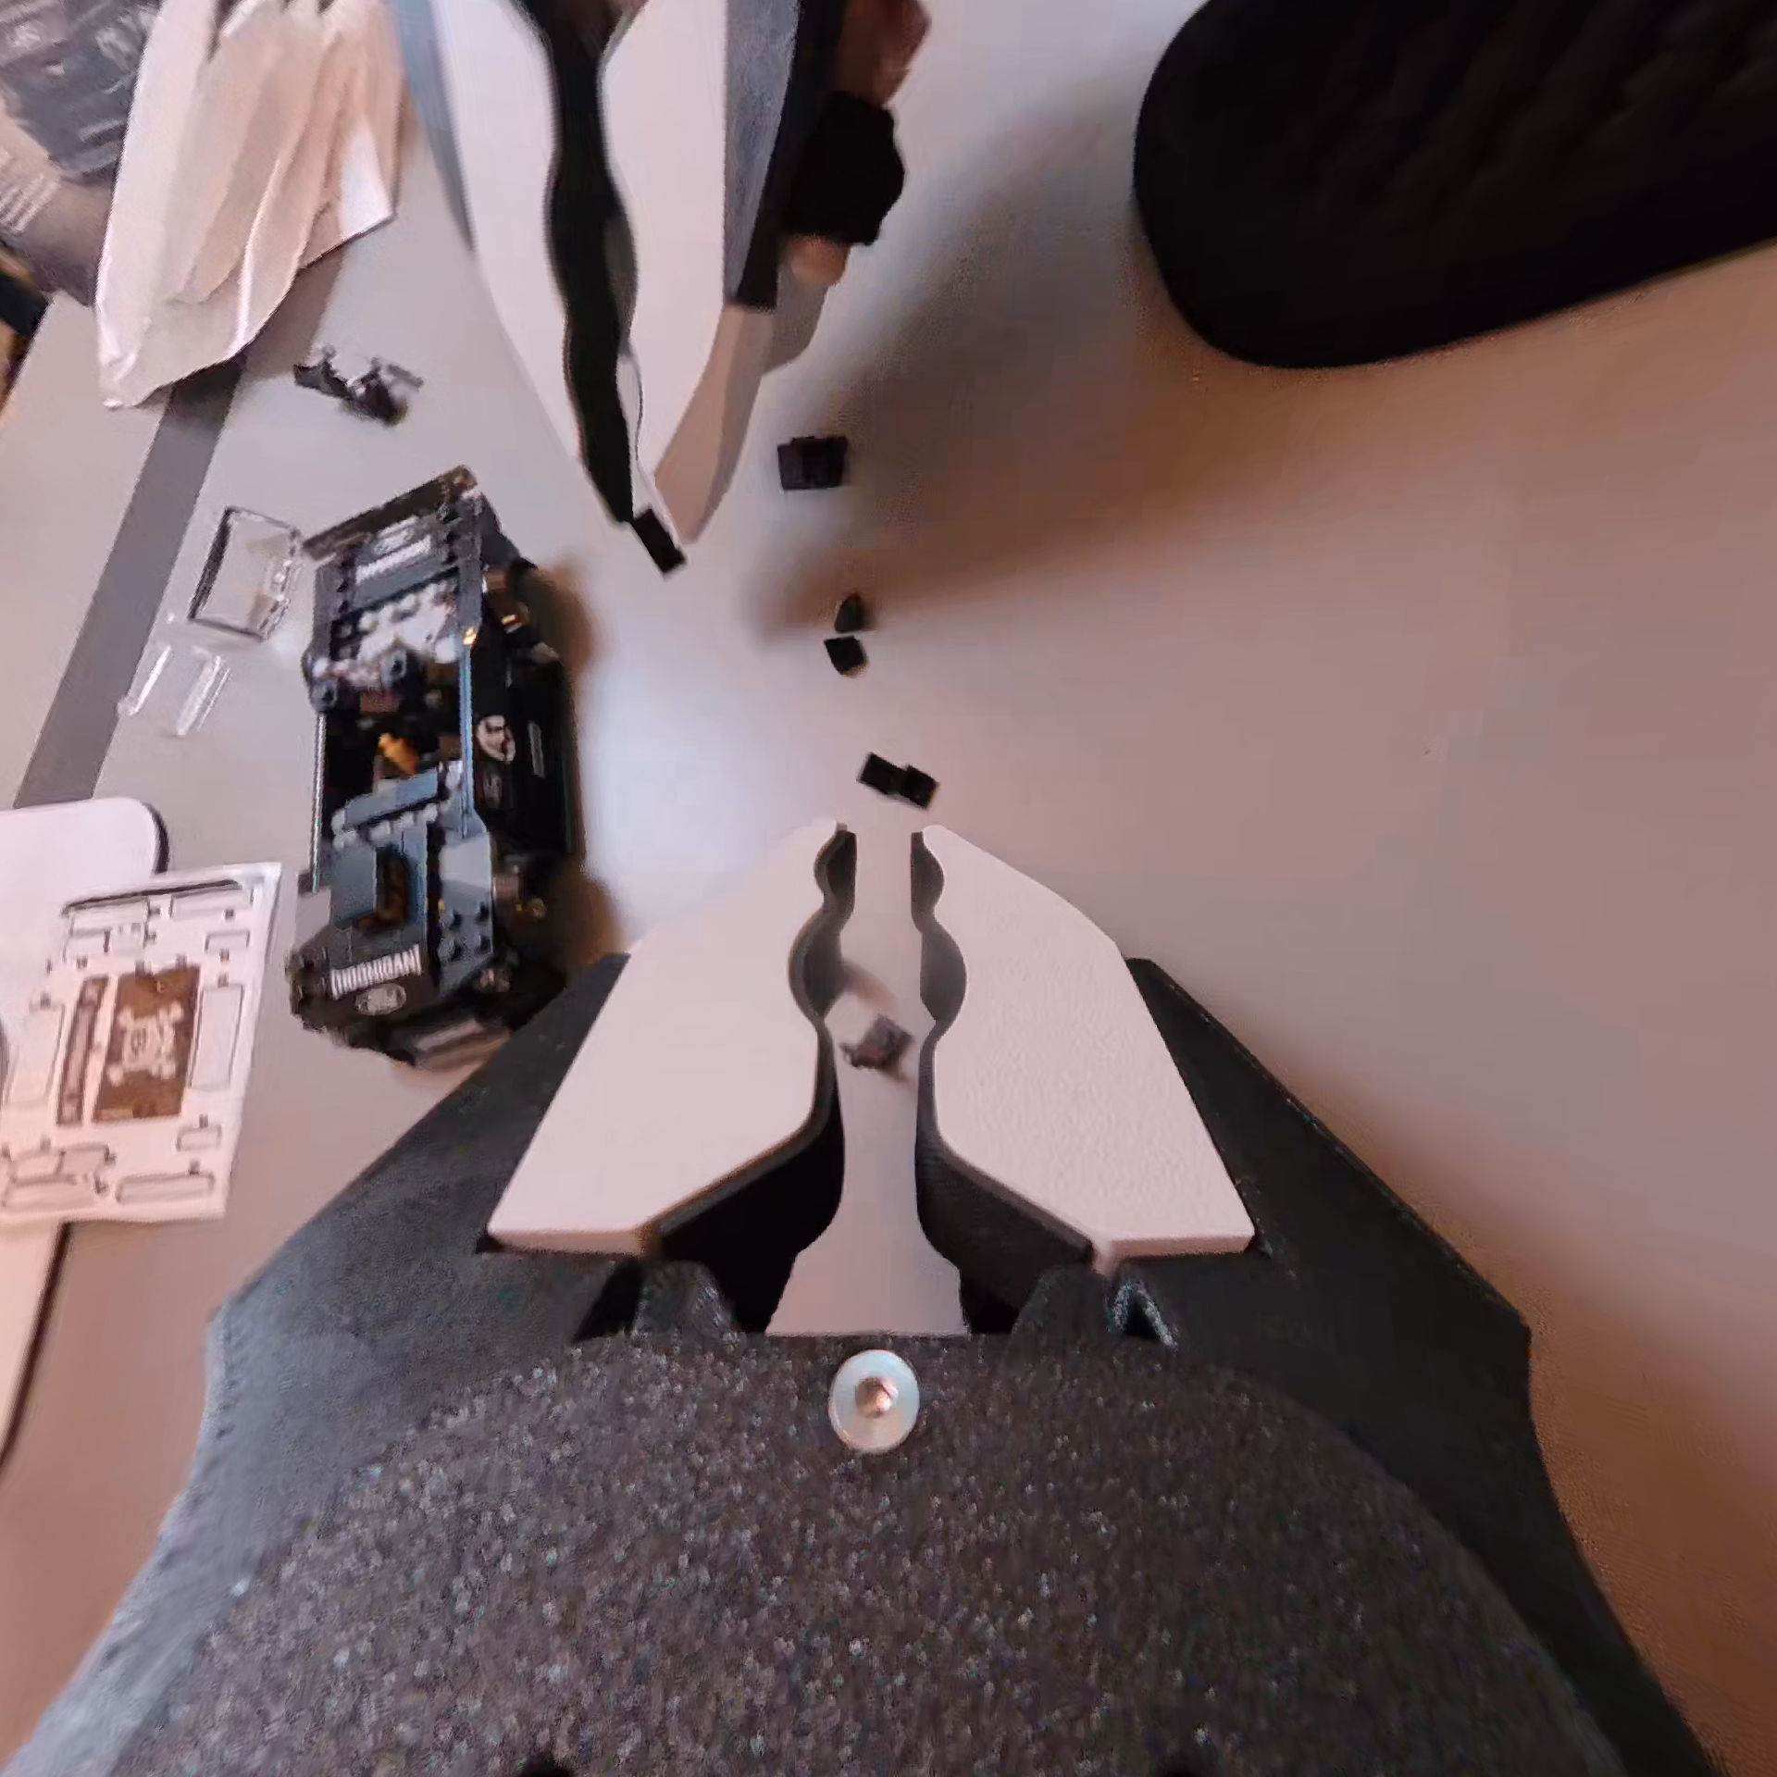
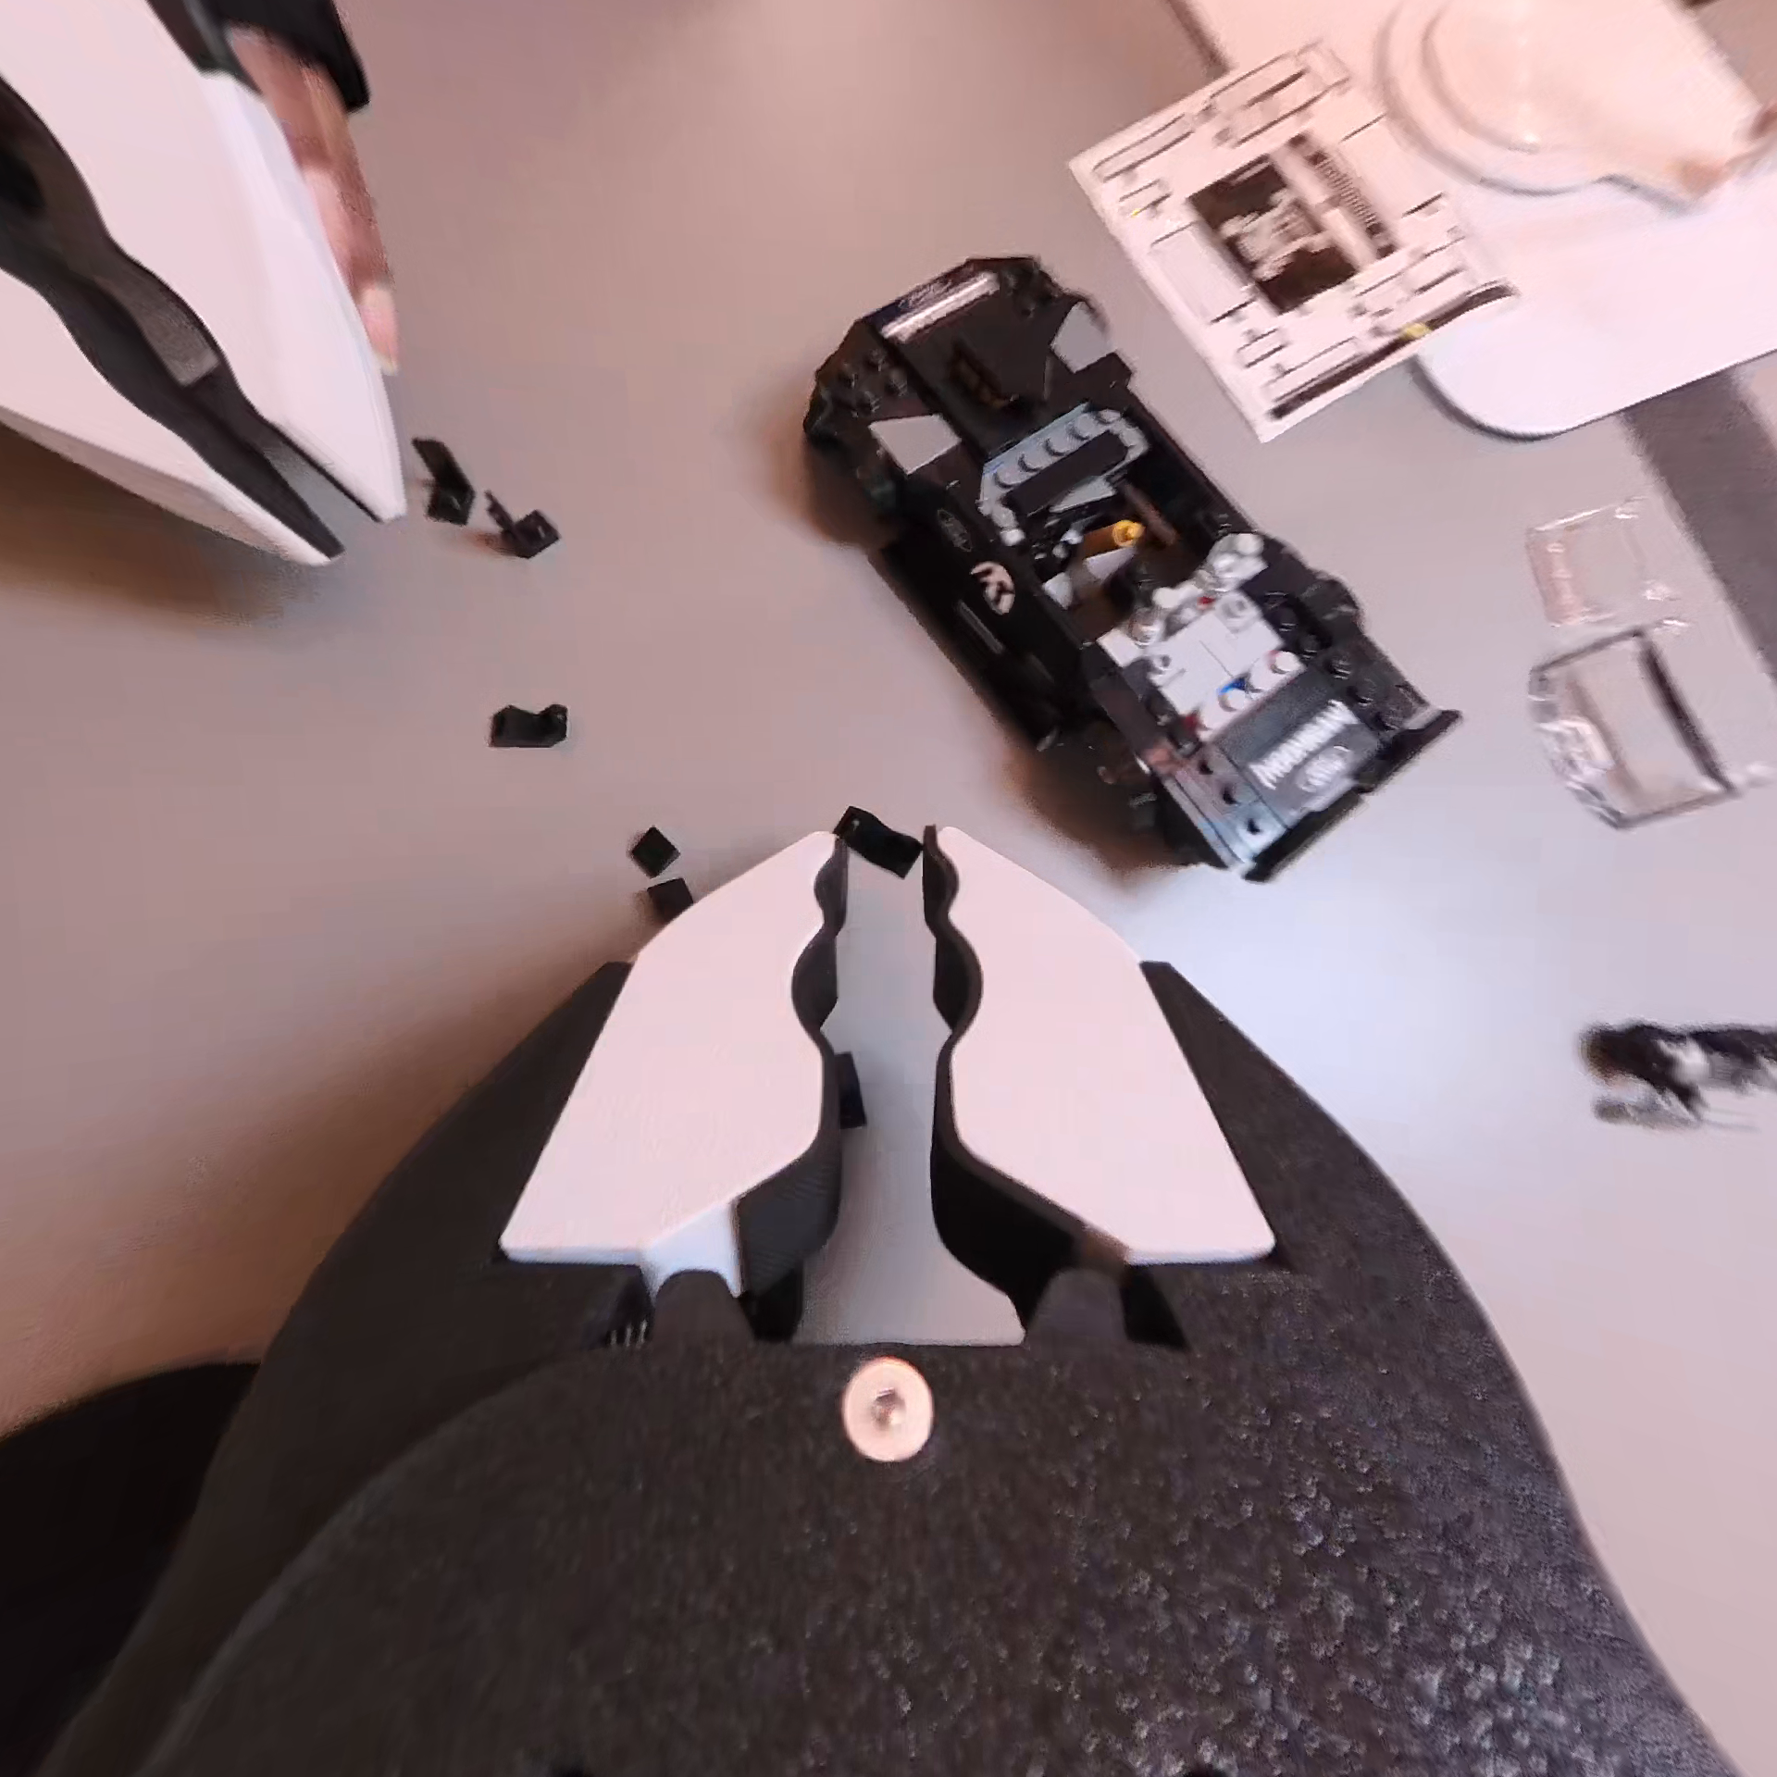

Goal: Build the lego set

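The grey table (image 2: pixel 1250 1010) carries everything. Largest on it is the half-built black lego car (image 2: pixel 1106 615), roof off, lying toward the far side beside the sticker sheet (image 2: pixel 1288 240) and clear windscreen pieces (image 2: pixel 1625 721). Nearer the front edge is a scatter of small black bricks (image 2: pixel 527 726). The right gripper (image 2: pixel 885 846) is parted slightly, its tips around one flat black piece (image 2: pixel 877 842), not pinching it that I can tell. The left gripper (image 1: pixel 880 837) is slightly parted and empty, just short of another black piece (image 1: pixel 899 777). Such tiny parts could squirt sideways or tip if the tips close off-centre.
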{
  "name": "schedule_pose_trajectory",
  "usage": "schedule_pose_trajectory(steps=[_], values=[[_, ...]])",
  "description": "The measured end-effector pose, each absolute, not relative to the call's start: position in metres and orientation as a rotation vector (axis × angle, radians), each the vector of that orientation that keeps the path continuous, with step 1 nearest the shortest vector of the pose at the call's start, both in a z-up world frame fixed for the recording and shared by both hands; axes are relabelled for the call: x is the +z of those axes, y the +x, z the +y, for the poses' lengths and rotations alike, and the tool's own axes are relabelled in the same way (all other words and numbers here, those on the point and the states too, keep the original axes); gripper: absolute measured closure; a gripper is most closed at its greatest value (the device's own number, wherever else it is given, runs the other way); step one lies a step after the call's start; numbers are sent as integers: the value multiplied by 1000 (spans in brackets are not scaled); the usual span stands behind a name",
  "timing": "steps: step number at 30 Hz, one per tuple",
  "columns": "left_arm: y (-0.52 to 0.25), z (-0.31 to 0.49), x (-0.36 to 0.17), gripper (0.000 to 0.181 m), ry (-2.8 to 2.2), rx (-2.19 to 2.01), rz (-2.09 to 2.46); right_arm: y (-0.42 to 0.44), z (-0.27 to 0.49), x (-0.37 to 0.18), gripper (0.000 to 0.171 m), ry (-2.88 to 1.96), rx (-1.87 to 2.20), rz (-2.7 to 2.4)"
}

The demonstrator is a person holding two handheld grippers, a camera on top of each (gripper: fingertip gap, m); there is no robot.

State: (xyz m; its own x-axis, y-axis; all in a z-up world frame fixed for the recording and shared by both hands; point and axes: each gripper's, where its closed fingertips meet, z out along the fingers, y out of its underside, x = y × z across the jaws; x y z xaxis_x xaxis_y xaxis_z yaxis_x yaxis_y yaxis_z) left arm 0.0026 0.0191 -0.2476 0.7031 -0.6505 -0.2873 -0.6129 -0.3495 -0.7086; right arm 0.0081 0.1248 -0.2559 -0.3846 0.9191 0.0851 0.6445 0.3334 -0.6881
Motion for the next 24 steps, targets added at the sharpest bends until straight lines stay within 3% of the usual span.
schedule_pose_trajectory(steps=[4, 10, 24], values=[[10, 37, -251, 157, -2133, -82, 1141, -4, 112, -274, 156, -1301, 767, -2327], [18, 49, -272, 153, -2250, -202, 1284, -12, 107, -283, 156, -1227, 747, -2431], [-20, 82, -282, 174, -2255, -105, 1148, 26, 105, -265, 150, -1289, 850, -2322]])
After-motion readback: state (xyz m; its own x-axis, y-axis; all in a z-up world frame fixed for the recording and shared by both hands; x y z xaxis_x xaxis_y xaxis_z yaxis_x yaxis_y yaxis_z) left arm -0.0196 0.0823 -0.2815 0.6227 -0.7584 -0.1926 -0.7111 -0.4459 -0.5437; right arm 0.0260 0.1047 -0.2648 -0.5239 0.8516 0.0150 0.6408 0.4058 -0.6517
